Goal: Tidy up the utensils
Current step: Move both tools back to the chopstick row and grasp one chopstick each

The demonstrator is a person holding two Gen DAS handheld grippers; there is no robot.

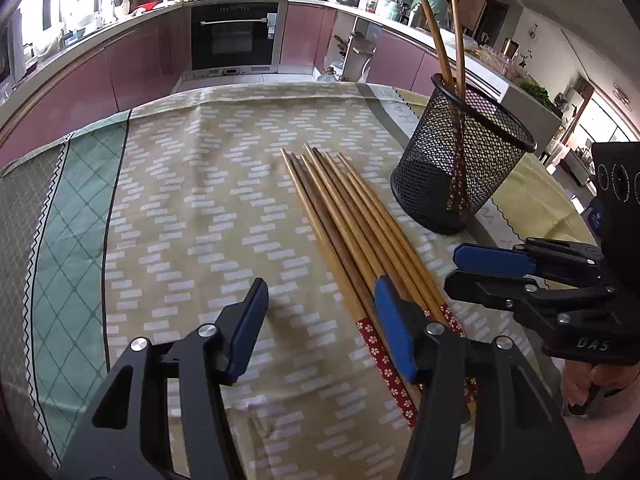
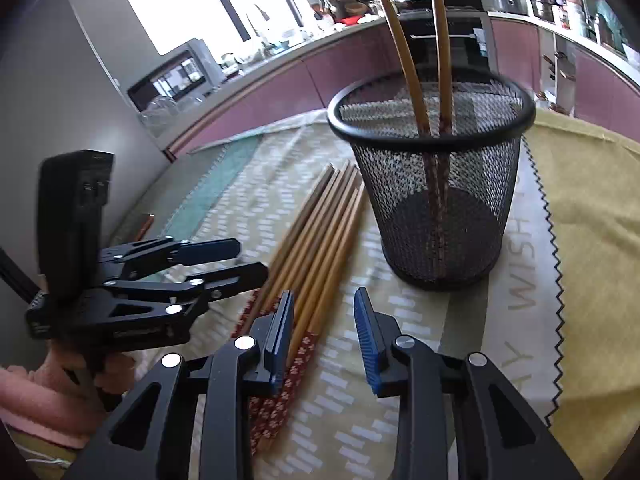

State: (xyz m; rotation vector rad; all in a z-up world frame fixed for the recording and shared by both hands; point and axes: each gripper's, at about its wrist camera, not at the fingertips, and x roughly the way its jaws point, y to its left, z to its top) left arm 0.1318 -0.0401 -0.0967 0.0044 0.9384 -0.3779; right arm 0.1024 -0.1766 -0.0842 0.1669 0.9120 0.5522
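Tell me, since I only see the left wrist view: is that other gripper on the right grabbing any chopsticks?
Observer: No. In its own view the right gripper is open, and the patterned ends of a couple of loose chopsticks lie between its fingers.
Operator: What's printed on the cloth by the basket?
Observer: Beside the mesh basket, the tablecloth reads "WISH".
Operator: Who holds my gripper?
Observer: A person in a pink sleeve holds the left gripper.

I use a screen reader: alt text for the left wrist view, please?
Open left gripper hovers over chopsticks lying on a patterned cloth. A mesh cup holding two more stands beyond; the right gripper reaches in.
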